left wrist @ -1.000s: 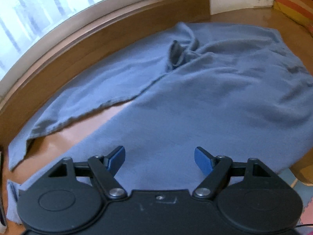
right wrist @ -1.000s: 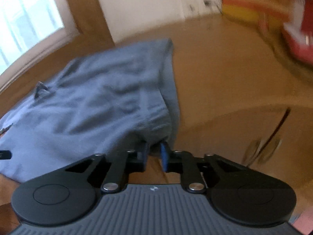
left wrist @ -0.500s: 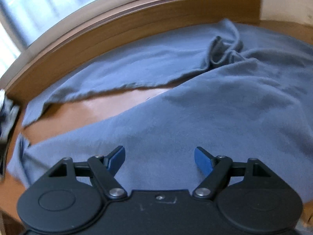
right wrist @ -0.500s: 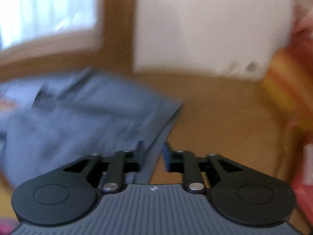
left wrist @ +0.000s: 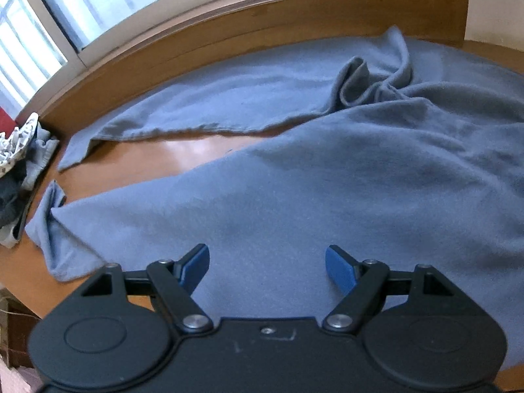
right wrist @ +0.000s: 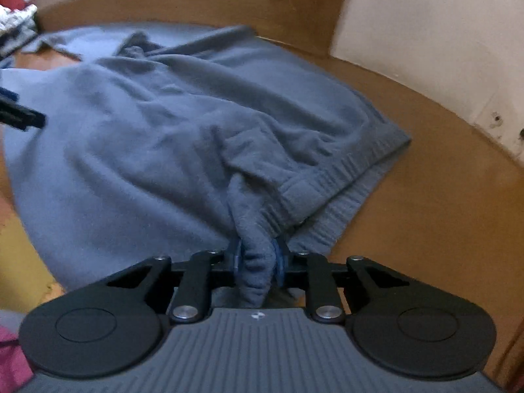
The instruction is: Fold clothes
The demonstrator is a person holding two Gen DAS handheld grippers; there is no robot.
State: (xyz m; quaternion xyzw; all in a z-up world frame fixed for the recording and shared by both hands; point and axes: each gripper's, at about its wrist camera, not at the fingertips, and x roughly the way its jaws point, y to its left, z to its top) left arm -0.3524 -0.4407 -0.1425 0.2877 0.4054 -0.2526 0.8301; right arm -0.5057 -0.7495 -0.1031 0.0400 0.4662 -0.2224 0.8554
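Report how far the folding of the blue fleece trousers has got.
Done: the blue fleece trousers lie spread on the wooden surface, legs apart, no fold made. In hand: the right gripper is closing its jaws on a bunch of the waistband; the left gripper hangs open above one leg, gripping nothing. Left: every fold. A pile of other clothes waits beside them.

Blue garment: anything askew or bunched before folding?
Yes. The blue garment is not flat: fabric is bunched into a ridge near the window side, and one leg end is curled on the wooden surface.
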